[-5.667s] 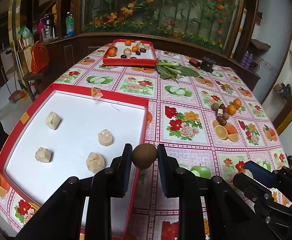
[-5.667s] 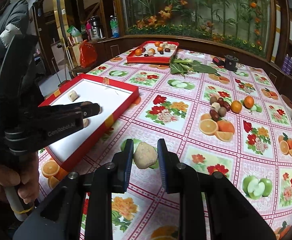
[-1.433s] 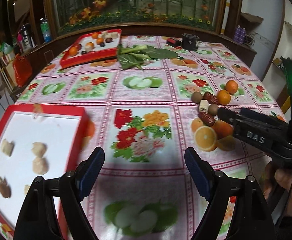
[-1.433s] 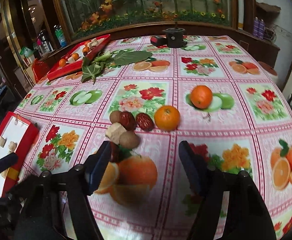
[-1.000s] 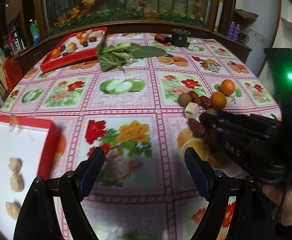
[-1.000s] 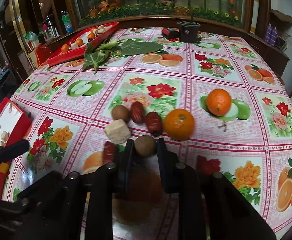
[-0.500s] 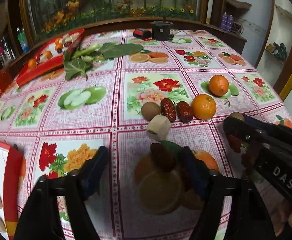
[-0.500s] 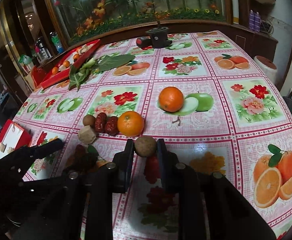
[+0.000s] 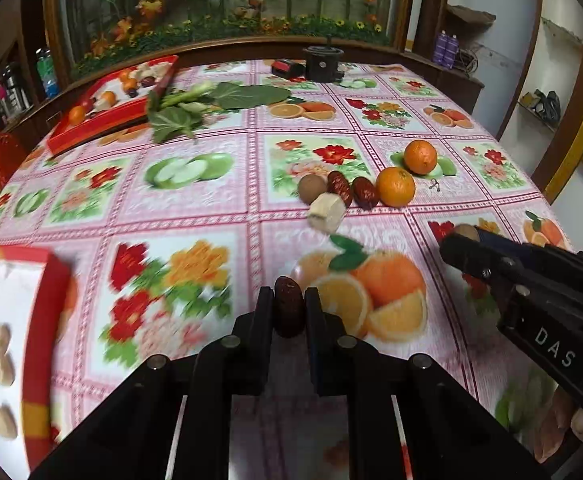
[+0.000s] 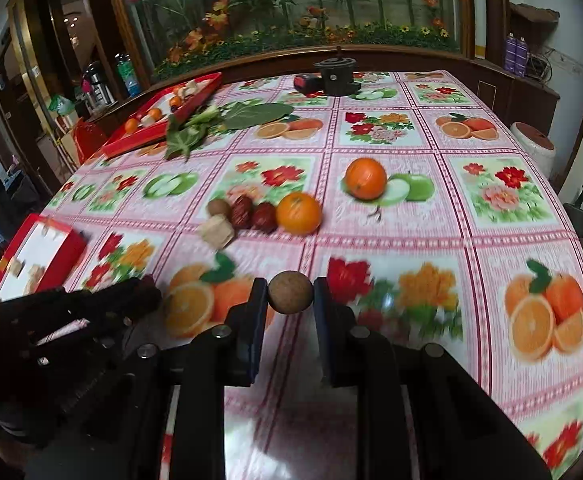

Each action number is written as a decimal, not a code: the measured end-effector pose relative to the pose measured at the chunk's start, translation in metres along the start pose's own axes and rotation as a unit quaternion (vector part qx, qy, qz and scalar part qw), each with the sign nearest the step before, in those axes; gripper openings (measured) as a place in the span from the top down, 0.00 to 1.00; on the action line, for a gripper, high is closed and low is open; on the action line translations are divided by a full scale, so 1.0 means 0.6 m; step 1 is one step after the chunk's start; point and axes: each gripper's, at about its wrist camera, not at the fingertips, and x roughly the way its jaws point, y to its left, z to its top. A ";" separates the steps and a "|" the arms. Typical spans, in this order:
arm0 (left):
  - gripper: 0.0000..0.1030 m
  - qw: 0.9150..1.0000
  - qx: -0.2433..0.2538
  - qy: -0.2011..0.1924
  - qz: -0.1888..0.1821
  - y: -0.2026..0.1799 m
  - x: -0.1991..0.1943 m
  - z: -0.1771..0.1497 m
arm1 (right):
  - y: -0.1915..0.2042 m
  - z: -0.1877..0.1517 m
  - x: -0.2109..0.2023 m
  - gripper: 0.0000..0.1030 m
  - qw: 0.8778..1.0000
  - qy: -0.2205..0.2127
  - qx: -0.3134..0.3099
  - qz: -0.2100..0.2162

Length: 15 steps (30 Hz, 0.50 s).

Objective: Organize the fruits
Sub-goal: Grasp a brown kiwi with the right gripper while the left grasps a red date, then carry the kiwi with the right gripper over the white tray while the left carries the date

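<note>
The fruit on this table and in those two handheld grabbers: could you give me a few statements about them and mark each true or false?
1. The left gripper holds a dark red date between its fingers. True.
2. The right gripper is open and holds nothing. False: it is shut on a round brown fruit.
3. Two oranges lie loose on the tablecloth. True.
4. The near red tray holds oranges. False: it holds pale beige pieces.
5. Green leaves lie beside the far red tray. True.
</note>
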 end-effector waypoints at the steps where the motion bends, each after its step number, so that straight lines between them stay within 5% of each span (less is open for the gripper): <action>1: 0.87 1.000 -0.003 -0.002 0.001 0.005 -0.010 -0.005 | 0.006 -0.006 -0.007 0.76 1.000 -0.001 -0.002 0.001; 15: 0.87 0.999 -0.026 -0.014 0.033 0.054 -0.108 -0.067 | 0.101 -0.068 -0.085 0.76 1.000 -0.013 -0.022 0.009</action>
